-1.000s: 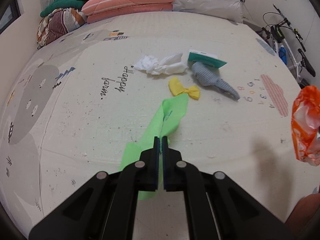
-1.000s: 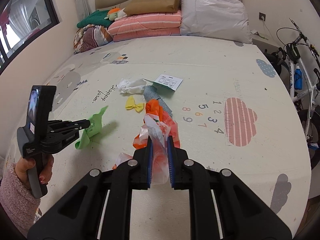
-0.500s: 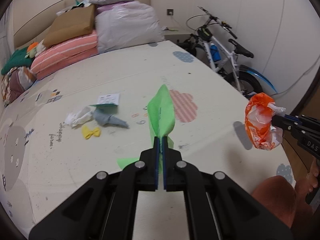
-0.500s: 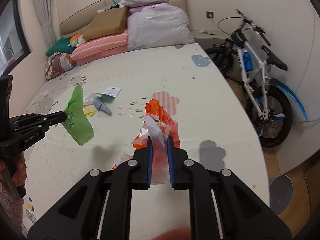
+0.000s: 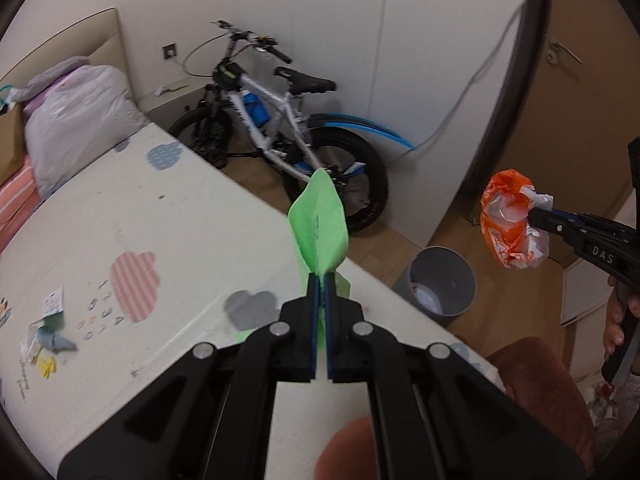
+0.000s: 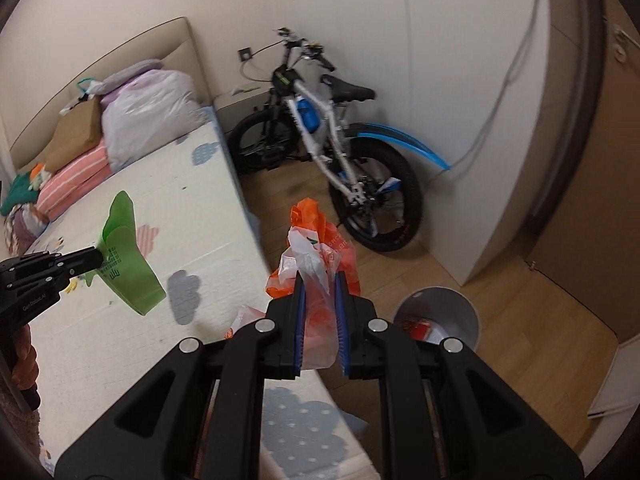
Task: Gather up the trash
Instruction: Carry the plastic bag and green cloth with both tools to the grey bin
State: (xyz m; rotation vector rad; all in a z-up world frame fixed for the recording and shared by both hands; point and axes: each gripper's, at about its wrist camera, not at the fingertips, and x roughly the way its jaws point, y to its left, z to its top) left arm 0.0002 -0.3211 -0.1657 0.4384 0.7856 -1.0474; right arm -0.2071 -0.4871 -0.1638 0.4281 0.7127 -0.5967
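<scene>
My left gripper (image 5: 319, 280) is shut on a green plastic wrapper (image 5: 320, 224), held up over the mat's edge; it also shows in the right wrist view (image 6: 128, 264). My right gripper (image 6: 319, 284) is shut on an orange and clear plastic bag (image 6: 320, 248), which also shows in the left wrist view (image 5: 512, 224) in the air above and to the right of a grey bin (image 5: 440, 280). The bin (image 6: 440, 316) stands on the wooden floor beside the mat and holds some trash.
A play mat (image 5: 120, 216) lies on the left with leftover scraps (image 5: 48, 340) far back. A bicycle (image 5: 280, 120) leans by the white wall. Bedding and bags (image 6: 132, 120) pile at the mat's far end. A brown door (image 6: 580, 200) is on the right.
Both grippers have swung right, away from the mat's middle toward the bin, still holding the green wrapper and the orange bag. The bin has come into view.
</scene>
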